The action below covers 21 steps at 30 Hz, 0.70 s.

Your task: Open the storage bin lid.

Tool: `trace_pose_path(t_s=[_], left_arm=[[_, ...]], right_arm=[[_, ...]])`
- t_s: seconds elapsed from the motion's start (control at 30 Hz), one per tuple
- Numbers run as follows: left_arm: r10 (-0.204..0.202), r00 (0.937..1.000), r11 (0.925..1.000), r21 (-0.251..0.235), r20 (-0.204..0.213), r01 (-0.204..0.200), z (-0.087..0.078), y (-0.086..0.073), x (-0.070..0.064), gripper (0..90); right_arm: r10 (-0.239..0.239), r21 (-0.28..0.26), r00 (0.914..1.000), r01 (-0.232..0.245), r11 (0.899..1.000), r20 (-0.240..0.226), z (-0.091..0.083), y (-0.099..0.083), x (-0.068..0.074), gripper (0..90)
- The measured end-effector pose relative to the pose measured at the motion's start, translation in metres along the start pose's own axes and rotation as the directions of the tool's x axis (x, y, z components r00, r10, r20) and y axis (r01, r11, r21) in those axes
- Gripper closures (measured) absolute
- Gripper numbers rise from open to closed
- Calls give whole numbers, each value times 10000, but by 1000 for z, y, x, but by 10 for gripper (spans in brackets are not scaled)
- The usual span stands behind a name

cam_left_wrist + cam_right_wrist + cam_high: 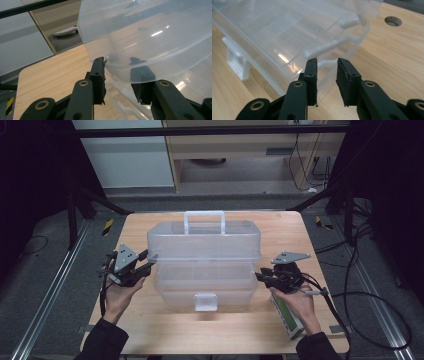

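Flanking clear ribbed box, grippers seemingly parted.

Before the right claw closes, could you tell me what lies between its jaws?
In the right gripper view, the right claw is open with the clear box's thin end wall in the gap.

Counted around one clear plastic storage box at mid-table: two grippers, the left gripper and right gripper flanking it, and one green-faced device at its right.
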State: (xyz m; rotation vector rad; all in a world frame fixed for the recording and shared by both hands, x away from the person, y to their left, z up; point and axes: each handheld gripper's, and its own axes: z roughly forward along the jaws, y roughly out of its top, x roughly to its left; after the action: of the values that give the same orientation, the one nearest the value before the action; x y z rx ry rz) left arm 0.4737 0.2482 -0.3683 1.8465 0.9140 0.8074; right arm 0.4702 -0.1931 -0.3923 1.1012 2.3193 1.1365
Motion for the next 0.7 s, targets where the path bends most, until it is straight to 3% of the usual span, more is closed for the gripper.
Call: trace_pose_path(t_s=[0.23, 0.33, 0.7], left_arm=[[-165, 9999, 9999, -46, -26, 165, 0, 2, 0, 644], [-127, 9999, 9999, -65, -105, 127, 0, 3, 0, 644], [-158, 9995, 9997, -178, -288, 153, 2, 13, 2, 655]], right_arm=[[-12, 475, 10000, 10, 9989, 51, 11, -4, 3, 724], [346, 478, 9993, -340, 9983, -113, 13, -6, 0, 735], [654, 394, 9975, -644, 9971, -253, 14, -8, -1, 779]])
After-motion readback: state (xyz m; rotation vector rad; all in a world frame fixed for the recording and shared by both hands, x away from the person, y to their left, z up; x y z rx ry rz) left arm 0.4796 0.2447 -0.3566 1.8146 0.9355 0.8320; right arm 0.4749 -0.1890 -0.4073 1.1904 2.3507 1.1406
